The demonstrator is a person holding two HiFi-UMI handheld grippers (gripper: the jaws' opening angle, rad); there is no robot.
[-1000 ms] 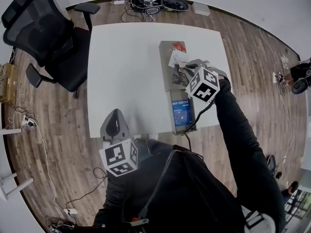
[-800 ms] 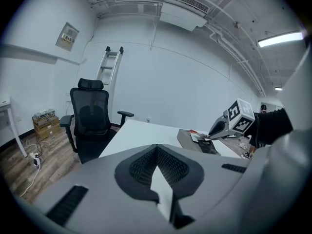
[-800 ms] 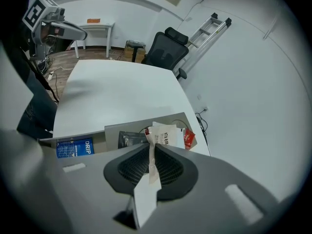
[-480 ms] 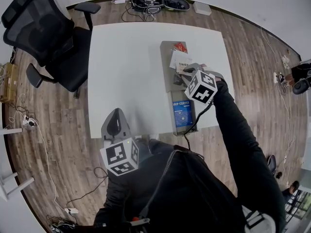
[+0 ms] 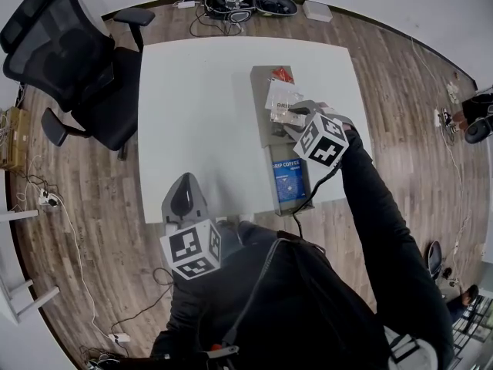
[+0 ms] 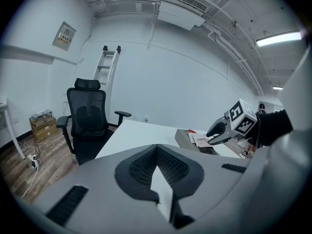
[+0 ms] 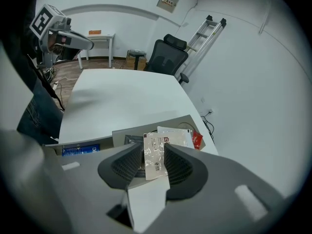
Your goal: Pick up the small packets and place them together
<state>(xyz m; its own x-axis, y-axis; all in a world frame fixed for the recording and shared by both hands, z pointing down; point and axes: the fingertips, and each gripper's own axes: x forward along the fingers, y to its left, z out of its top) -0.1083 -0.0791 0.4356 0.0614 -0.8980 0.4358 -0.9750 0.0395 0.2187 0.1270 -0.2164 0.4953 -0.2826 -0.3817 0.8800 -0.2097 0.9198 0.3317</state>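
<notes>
The right gripper (image 5: 286,116) hangs tilted down over a grey tray (image 5: 260,91) that lies along the 3 o'clock side of the white table (image 5: 200,114) in the head view. Its jaws have just been opening and now stand apart. A silvery packet (image 7: 155,161) shows between them, lying flat on the pile with neither pad pressing on it. It carries dark print, too small to read.

In the right gripper view a white packet (image 7: 176,136) lies at 1 o'clock from the silvery one, partly under it. A red packet (image 7: 197,140) peeks out at 2 o'clock, and a dark packet (image 7: 130,140) sits at 10 o'clock. All four are grouped at the far end of the tray.

At 6 o'clock from the pile in the head view lies a blue box (image 5: 287,182) lettered "DRIP COFFEE".

The left gripper (image 6: 156,152) is held off the table's near edge, its jaws closed together with nothing in them. A black office chair (image 5: 77,60) stands at 10 o'clock from the table.
</notes>
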